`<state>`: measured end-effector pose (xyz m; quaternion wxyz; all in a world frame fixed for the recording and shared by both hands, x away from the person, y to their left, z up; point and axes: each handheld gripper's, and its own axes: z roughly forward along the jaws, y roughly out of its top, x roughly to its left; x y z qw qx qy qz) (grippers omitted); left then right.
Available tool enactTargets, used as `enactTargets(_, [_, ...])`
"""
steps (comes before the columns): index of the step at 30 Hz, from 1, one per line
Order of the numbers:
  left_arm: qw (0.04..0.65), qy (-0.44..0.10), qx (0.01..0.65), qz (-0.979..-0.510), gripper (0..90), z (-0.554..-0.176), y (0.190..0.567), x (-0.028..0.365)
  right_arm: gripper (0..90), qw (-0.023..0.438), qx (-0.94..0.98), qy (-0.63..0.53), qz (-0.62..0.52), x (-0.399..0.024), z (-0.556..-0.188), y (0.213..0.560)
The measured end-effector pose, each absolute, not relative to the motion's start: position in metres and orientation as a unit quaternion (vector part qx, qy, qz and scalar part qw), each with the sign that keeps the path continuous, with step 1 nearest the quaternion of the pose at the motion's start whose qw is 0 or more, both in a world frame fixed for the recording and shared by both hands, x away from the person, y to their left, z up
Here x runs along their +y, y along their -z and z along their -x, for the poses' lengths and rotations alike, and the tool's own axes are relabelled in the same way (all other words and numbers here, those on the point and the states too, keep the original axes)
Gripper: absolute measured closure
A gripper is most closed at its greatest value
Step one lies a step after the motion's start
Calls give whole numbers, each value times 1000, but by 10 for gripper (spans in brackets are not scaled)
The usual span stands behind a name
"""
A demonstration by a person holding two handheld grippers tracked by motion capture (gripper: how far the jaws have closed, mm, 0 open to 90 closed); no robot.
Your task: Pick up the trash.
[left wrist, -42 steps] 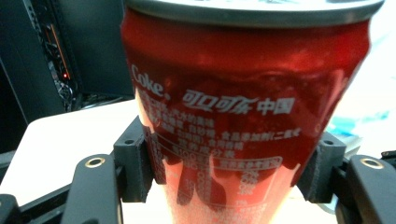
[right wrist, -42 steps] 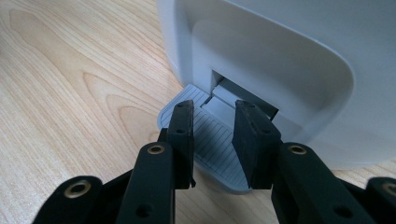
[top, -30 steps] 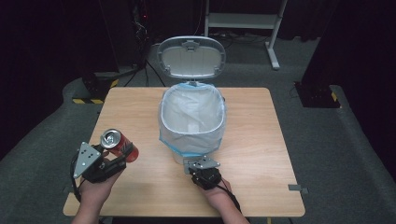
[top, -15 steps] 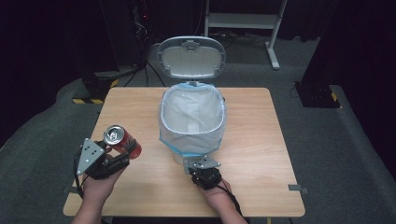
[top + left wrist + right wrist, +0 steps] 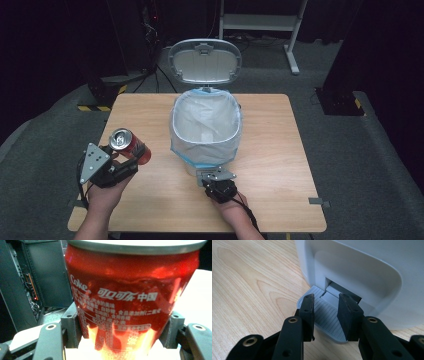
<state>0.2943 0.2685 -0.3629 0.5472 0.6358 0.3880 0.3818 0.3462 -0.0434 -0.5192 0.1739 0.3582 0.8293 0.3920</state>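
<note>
High view: a white pedal bin (image 5: 205,150) with a light liner (image 5: 206,120) is standing near the middle of the wooden table (image 5: 280,150), its lid (image 5: 204,61) standing open at the far side. The left gripper (image 5: 120,162) is being held over the table's near-left corner, pinching a red Coke can (image 5: 131,146) that is tilting with its silver top facing up and toward the camera. The can is sitting well left of the bin, apart from it. The right gripper (image 5: 216,181) is resting at the near foot of the bin, just beside its base.

Left gripper view: the can (image 5: 130,297) is sitting between the two black jaws, with both pads (image 5: 71,327) pressing against its sides. White lettering is showing on the red wall. Dark equipment is standing behind at the left.

Right gripper view: the right gripper (image 5: 325,315) is holding its jaws slightly spread, with a narrow gap between them and nothing pinched. Both pads (image 5: 307,312) are lying over the ribbed grey pedal (image 5: 324,317), which is projecting from a recess in the bin's white front wall (image 5: 352,275). Whether they are touching the pedal cannot be told.
</note>
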Motion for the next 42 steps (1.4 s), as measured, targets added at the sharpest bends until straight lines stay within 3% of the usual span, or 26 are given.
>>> enactTargets(30, [569,-413,355,-616,341,-321,311,254,662,174,829,-393,-358,-44,-346,519])
enactTargets(42, [593,-398,349,-607,341,-337,296,248,662,174,829,-393,-358,-44,-346,519])
